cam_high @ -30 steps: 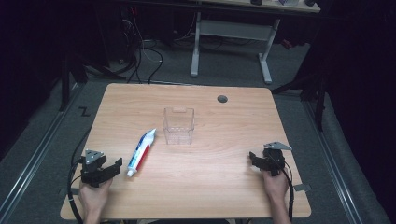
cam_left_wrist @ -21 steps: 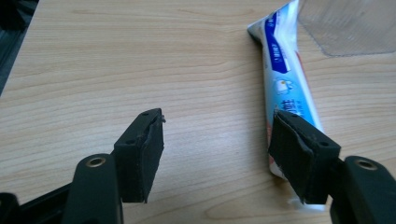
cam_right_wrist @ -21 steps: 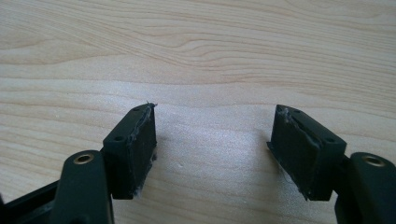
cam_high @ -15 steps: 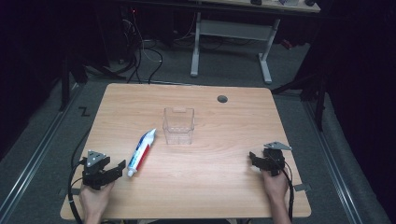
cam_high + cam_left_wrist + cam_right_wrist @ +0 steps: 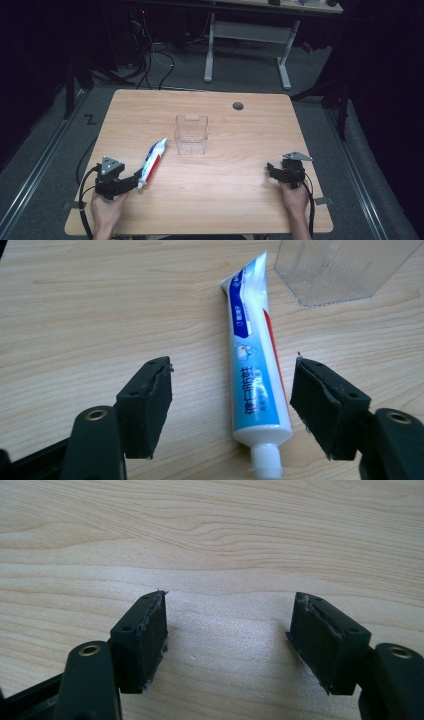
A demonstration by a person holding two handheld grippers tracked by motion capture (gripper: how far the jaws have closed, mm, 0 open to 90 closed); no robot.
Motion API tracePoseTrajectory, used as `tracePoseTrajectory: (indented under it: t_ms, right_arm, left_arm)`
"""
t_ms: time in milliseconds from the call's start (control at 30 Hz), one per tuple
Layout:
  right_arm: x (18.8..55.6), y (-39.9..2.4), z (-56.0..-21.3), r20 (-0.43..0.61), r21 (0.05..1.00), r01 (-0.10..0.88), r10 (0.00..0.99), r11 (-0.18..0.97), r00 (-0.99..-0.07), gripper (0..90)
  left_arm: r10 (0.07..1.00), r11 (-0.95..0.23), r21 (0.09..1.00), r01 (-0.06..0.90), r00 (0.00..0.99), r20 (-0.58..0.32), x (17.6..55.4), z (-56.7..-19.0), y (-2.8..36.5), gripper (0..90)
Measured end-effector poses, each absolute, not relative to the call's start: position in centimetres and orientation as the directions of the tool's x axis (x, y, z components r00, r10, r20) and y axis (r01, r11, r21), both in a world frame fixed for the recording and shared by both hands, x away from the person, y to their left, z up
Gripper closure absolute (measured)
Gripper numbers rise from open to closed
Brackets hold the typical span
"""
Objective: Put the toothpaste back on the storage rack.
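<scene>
1. Now the left gripper (image 5: pixel 136 179) sits at the near left of the table (image 5: pixel 235 200), and its jaws have just been opening; they stand wide with the tube (image 5: pixel 252 365) lying between them, pads clear of it on both sides.
2. Seen from above, the tube (image 5: pixel 152 161) lies flat on the wood, cap end toward the left gripper, crimped tail pointing toward the bin (image 5: pixel 191 135), which stands just beyond it.
3. Its body looks soft and light, likely to dent under a hard squeeze, and the glossy skin may slip.
4. The firmest hold is probably low on the body, near the shoulder above the cap (image 5: pixel 266 462), where the plastic is stiffer; the flat tail would fold.
5. A grip across the narrow width, as the jaws now straddle it, suits it well.
6. The right gripper (image 5: pixel 274 172) rests at the near right, well apart, jaws spread over bare wood with nothing between them.
</scene>
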State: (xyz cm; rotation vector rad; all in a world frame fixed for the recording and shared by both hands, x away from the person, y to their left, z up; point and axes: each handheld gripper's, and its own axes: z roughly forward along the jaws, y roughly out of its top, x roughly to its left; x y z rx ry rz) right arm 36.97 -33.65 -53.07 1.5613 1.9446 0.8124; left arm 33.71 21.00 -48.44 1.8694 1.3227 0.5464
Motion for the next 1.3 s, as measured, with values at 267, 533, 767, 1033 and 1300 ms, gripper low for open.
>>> tracePoseTrajectory:
  t_ms: [267,533,767,1033,1300]
  right_arm:
    - [37.0,-33.7,-53.1,-0.023,0.724,0.671,0.978,0.159,-0.207,31.3]
    - [37.0,-33.7,-53.1,-0.023,0.724,0.671,0.978,0.161,-0.209,31.3]
    - [37.0,-33.7,-53.1,-0.023,0.724,0.67,0.978,0.161,-0.209,31.3]
    - [37.0,-33.7,-53.1,-0.024,0.724,0.67,0.977,0.162,-0.211,31.3]
    - [36.9,-33.7,-53.1,-0.023,0.724,0.671,0.977,0.162,-0.211,31.3]
  left_arm:
    - [0.909,-0.22,0.765,0.606,0.411,-0.064,35.2,-47.6,19.6,32.7]
    - [0.899,-0.263,0.727,0.635,0.435,-0.055,37.2,-47.3,18.3,33.3]
    - [0.892,-0.284,0.707,0.648,0.449,-0.053,38.5,-47.3,17.5,34.2]
    - [0.897,-0.293,0.671,0.681,0.438,-0.053,40.6,-47.8,16.8,36.8]
    - [0.898,-0.316,0.638,0.703,0.439,-0.039,42.0,-48.1,16.1,36.5]
